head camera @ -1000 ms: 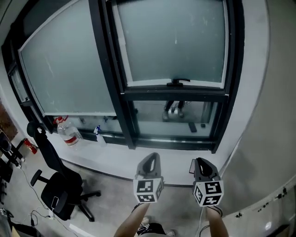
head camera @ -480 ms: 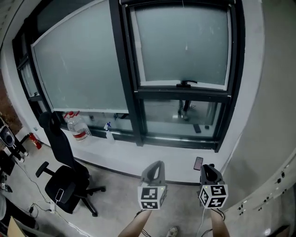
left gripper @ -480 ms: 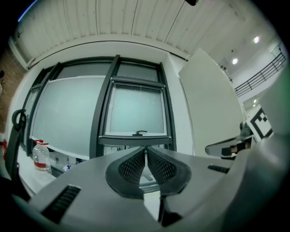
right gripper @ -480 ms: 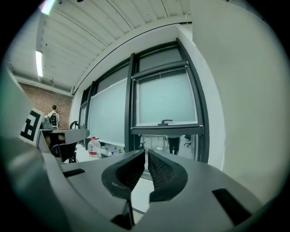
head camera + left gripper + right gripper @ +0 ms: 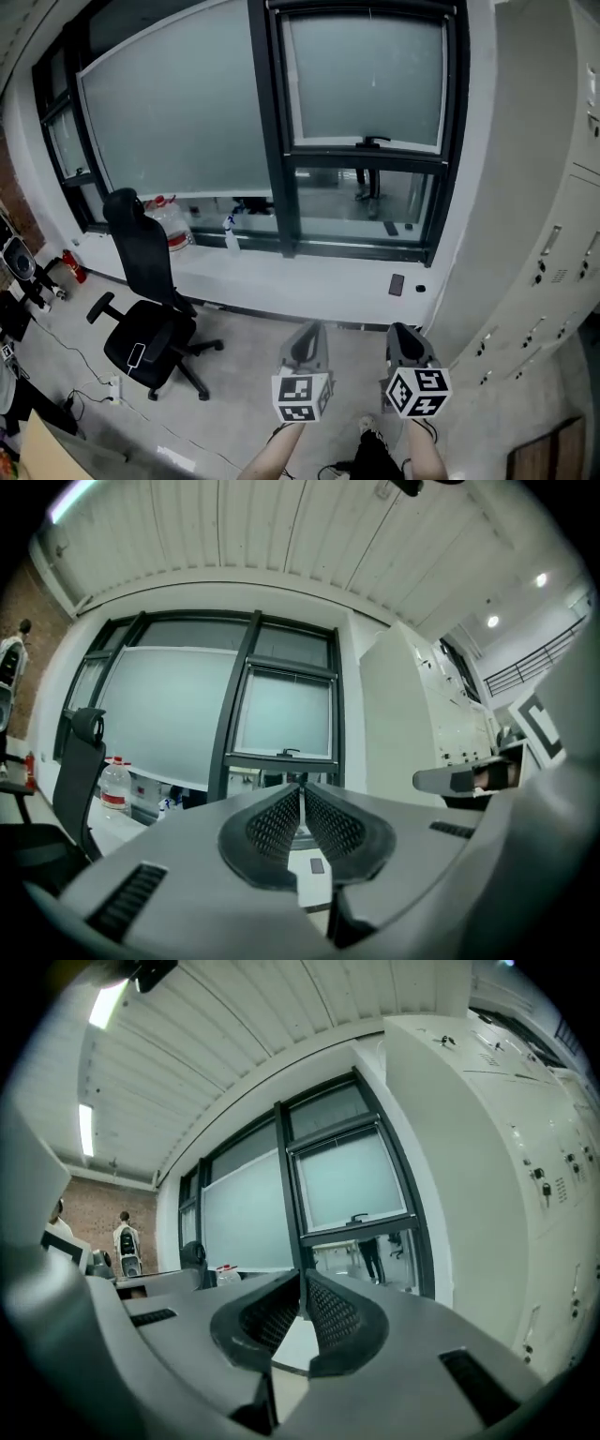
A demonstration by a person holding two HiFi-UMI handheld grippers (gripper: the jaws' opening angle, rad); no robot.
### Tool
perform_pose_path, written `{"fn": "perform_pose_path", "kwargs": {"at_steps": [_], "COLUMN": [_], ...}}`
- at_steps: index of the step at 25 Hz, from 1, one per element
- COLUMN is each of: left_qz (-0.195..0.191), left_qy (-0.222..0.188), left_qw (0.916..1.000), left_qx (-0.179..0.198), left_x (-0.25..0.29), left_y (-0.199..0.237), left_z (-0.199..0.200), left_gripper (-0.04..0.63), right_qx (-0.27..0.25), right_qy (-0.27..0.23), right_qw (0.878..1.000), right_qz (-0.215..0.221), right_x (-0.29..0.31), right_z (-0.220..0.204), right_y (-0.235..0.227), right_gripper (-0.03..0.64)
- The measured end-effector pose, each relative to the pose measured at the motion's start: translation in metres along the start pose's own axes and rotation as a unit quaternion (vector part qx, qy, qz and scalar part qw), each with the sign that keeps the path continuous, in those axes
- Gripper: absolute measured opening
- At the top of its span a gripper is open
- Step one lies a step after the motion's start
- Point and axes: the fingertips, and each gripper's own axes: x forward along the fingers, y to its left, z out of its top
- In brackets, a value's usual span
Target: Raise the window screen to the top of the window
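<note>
The window screen hangs in the narrower right-hand window with its bottom rail about two thirds of the way down the opening. A small black handle sits at the middle of that rail. The head view cuts off the top of the screen, so I cannot see where it ends up there. Below the screen the pane is clear, and through it I make out dim shapes that I cannot name.

Left of the screen, past a black mullion, a wider screen covers the big window. Below the screen runs the white sill. On it, under the screen's right half, lies a small dark flat thing, perhaps a phone. Further left of the screen on the sill stand a spray bottle and a large water bottle, partly hidden by the back of an office chair. Right of the screen rise pale lockers.

My tongs are well short of the screen, side by side and out over the floor. My left gripper has its jaws closed tip to tip on nothing. My right gripper is the same, its pads meeting and empty.
</note>
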Motion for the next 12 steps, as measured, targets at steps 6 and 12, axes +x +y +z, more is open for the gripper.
{"fn": "perform_pose_path", "kwargs": {"at_steps": [6,12], "left_qz": [0.001,0.002], "left_qy": [0.001,-0.009], "left_qw": [1.0000,1.0000], "left_qx": [-0.006,-0.003], "left_x": [-0.096,-0.163], "left_y": [-0.019,-0.042], "left_z": [0.011,0.025], "left_gripper": [0.018,0.018], "right_qx": [-0.003,0.008], "right_qy": [0.009,-0.009], "right_qw": [1.000,1.000], "right_qz": [0.017,0.019], "right_x": [-0.086,-0.150], "right_z": [-0.007,0.002], "right_y": [0.059,0.082], "right_gripper": [0.026,0.026]}}
